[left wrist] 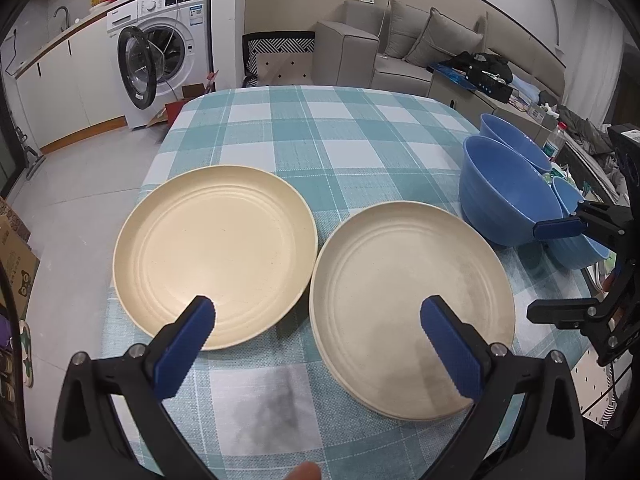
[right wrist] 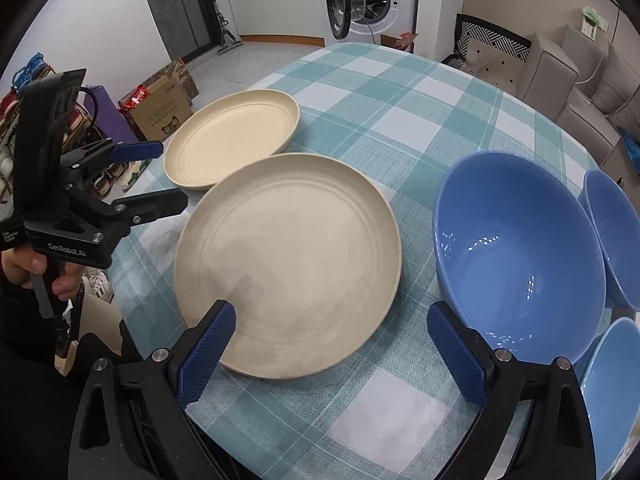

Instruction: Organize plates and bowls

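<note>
While nothing is gripped, left wrist: left gripper [left wrist: 318, 316] gapes wide and empty over two cream plates [left wrist: 214, 254] side by side near the table's [left wrist: 320, 128] front edge, ready to stack | right wrist: right gripper [right wrist: 332, 324] equally wide and empty between nearer plate [right wrist: 288, 260] and blue bowls [right wrist: 516, 256] grouped at right edge.
</note>
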Demonstrator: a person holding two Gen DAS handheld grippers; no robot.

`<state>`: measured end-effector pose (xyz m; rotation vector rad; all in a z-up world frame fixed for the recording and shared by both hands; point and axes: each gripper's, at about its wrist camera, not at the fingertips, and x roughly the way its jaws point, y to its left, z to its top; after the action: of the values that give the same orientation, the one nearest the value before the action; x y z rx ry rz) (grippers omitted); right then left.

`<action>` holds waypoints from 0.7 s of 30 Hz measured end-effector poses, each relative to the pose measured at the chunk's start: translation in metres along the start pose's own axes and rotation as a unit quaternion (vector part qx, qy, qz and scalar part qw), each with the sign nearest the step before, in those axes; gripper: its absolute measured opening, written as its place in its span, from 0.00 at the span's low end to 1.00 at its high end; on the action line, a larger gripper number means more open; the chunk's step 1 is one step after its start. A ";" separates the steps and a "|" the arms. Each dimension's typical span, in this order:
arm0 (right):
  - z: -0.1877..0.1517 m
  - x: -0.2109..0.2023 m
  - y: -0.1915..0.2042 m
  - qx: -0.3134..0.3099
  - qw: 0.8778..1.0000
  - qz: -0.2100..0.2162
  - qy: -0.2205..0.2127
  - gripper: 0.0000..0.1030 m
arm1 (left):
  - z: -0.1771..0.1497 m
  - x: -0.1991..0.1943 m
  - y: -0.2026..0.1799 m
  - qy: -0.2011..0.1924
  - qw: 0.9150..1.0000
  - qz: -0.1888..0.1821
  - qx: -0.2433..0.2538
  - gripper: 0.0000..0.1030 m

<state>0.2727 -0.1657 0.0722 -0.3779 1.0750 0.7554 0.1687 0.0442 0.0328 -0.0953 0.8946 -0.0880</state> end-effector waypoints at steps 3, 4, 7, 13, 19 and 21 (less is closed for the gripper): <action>0.004 -0.004 0.000 -0.003 1.000 0.002 -0.006 0.96 | 0.000 -0.002 0.002 -0.004 1.000 0.005 -0.002 1.00; 0.006 -0.006 0.001 -0.003 1.000 0.003 -0.009 0.96 | 0.000 -0.003 0.004 -0.006 1.000 0.006 -0.003 1.00; 0.011 -0.010 0.002 -0.009 1.000 0.004 -0.016 0.97 | 0.000 -0.007 0.008 -0.010 1.000 0.009 -0.009 1.00; 0.023 -0.019 0.003 -0.014 0.999 0.005 -0.033 0.99 | 0.000 -0.013 0.017 -0.021 1.000 0.010 -0.019 1.00; 0.035 -0.023 -0.001 -0.011 0.999 0.004 -0.049 0.99 | 0.001 -0.018 0.024 -0.033 0.999 0.022 -0.029 1.00; 0.039 -0.024 -0.003 -0.008 0.998 0.005 -0.058 0.99 | 0.002 -0.019 0.027 -0.038 0.998 0.025 -0.035 1.00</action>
<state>0.2938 -0.1532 0.1109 -0.3391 0.9628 0.7852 0.1594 0.0731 0.0456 -0.1404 0.8240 -0.0056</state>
